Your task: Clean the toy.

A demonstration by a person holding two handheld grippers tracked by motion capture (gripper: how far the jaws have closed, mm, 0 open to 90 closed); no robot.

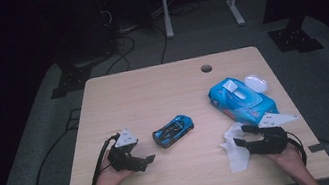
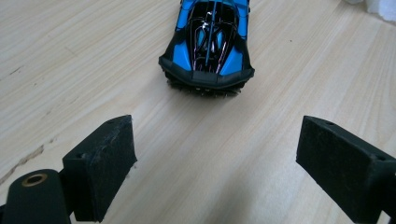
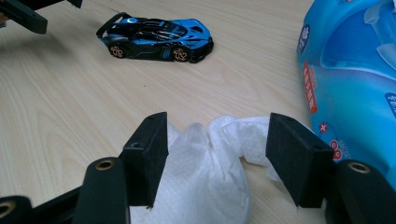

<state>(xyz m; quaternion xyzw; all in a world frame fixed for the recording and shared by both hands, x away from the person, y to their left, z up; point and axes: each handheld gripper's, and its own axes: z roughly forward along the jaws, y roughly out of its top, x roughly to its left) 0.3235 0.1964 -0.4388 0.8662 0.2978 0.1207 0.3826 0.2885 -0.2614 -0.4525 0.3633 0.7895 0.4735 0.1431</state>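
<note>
Left gripper (image 1: 146,160) sits at the near-left of the bench (image 1: 152,89), jaws spread wide with nothing between them, aimed at the toy car (image 1: 173,130). In the left gripper view the car (image 2: 208,44) lies straight ahead of the jaws, tail end towards them, a clear strip of bare wood between pads and car, no contact. The car is blue and black, on its wheels near the bench centre, slightly left of the wipe pack. Right gripper (image 1: 239,137) is at the near-right, jaws apart and straddling a crumpled white wipe (image 1: 236,154) that lies on the bench. In the right gripper view the wipe (image 3: 205,177) bunches up between the two pads; the left pad looks to be against it, the right pad stands just beside it, so this reads as open, not clamped. Blue wipe pack (image 1: 241,101) lies just beyond the right gripper, its white flip lid (image 1: 255,82) open on the far side. In the right gripper view the pack (image 3: 350,79) is at the right, the car (image 3: 156,39) farther off at the left.
</note>
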